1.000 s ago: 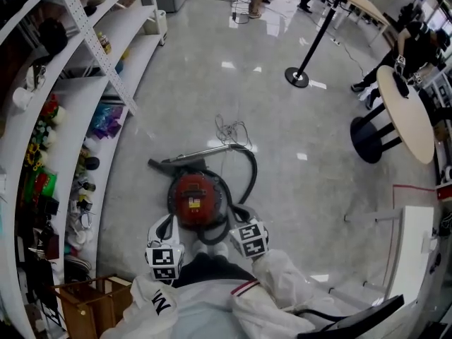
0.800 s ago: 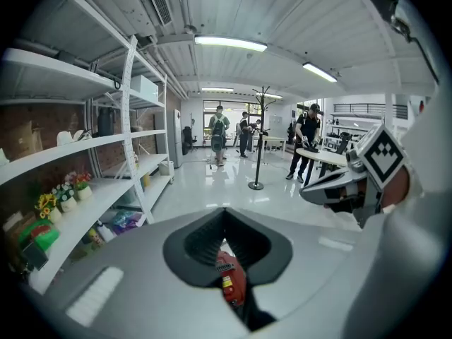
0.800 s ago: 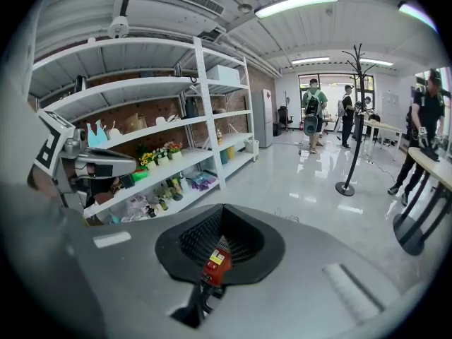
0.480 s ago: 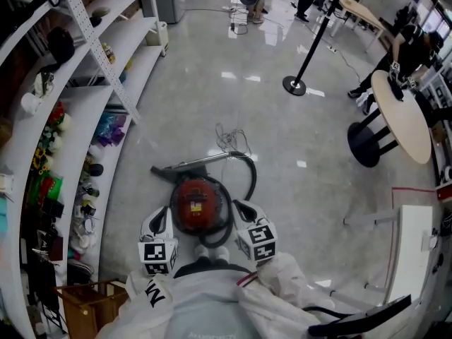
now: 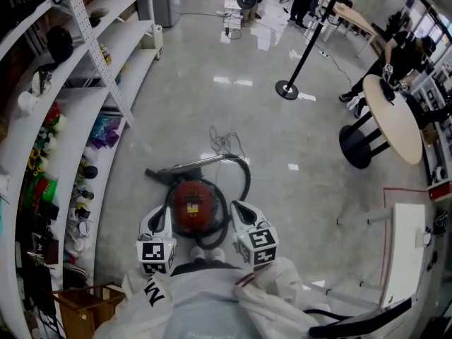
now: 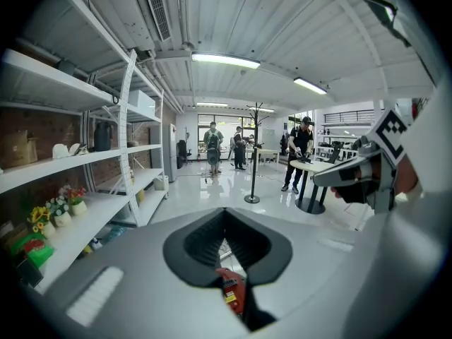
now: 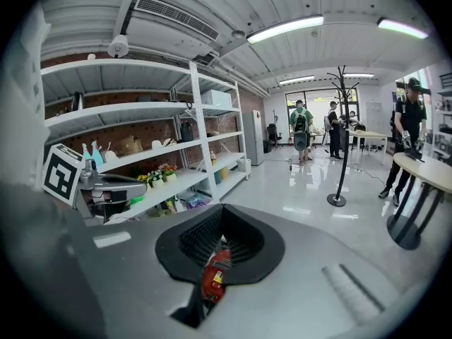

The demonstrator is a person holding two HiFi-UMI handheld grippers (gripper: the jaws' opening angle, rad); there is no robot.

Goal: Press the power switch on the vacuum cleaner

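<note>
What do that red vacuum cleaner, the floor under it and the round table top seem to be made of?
Vacuum cleaner: probably hard plastic, going by the smooth, glossy red shell with a black rim.
Floor: polished stone or sealed concrete, pale grey and shiny enough to mirror the ceiling lights.
Round table top: light wood or laminate, with a flat, matt beige surface. I cannot tell which.

The left gripper (image 6: 226, 217) had its grey jaws together; a round red vacuum cleaner (image 6: 232, 293) showed at 6 o'clock, and white metal shelving (image 6: 85, 161) at 9.
</note>
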